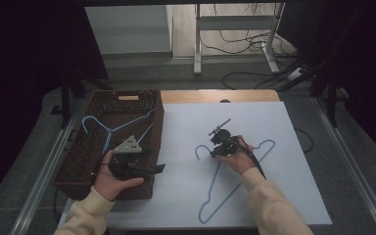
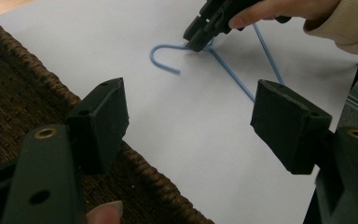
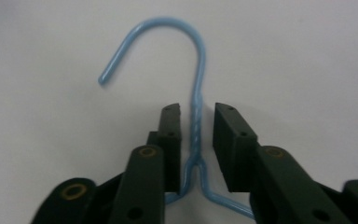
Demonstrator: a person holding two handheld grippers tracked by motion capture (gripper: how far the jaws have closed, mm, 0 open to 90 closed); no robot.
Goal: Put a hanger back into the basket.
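On the white sheet (image 1: 274,196) lies the blue hanger (image 1: 225,188), its long axis running from near edge to far, hook toward the basket (image 1: 78,161). Its twisted neck sits between the right gripper (image 3: 198,121) pads (slightly parted, not pressing). Beside the basket, the left gripper (image 2: 189,116) gapes wide, empty.

A white-topped table (image 1: 254,196) carries two things — a wicker basket (image 1: 81,166), a blue hanger (image 1: 225,188).

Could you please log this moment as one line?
right tongs: open astride blue wire hanger neck | left tongs: open, empty, over brown wicker basket
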